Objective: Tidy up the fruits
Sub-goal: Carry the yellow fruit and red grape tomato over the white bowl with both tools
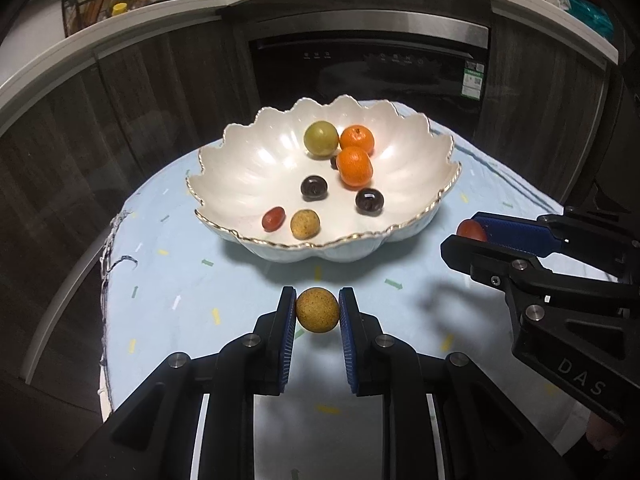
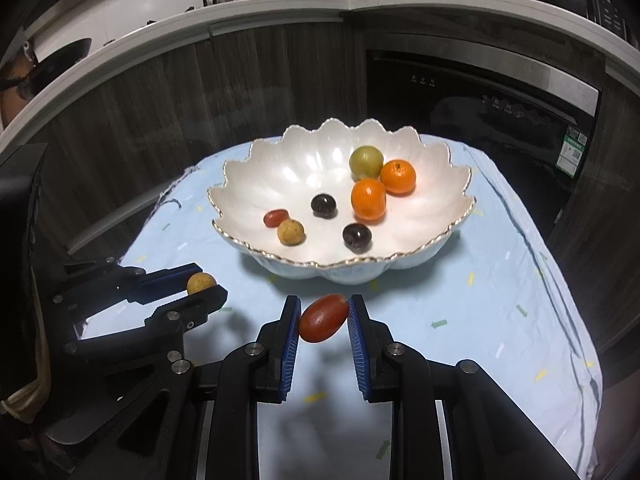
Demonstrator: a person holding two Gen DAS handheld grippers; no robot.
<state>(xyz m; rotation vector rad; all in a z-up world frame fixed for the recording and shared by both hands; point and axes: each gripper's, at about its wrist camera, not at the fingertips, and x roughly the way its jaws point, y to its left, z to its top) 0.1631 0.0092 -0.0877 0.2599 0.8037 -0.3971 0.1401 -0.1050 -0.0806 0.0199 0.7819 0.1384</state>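
Meanwhile bowl [image 1: 224, 136] holds eight fruits; left tongs [image 1: 317, 312] grip longan [image 1: 317, 310], right tongs [image 2: 324, 318] tomato [image 2: 323, 319].

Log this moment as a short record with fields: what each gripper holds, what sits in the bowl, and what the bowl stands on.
left gripper: shut on tan round fruit, held above the cloth
right gripper: shut on red oval fruit, held above the cloth
bowl: white, scalloped, gold rim, in front of both grippers
bowl contents: green fruit, two oranges, at least two dark fruits, one red fruit, one tan fruit
surface: light blue cloth
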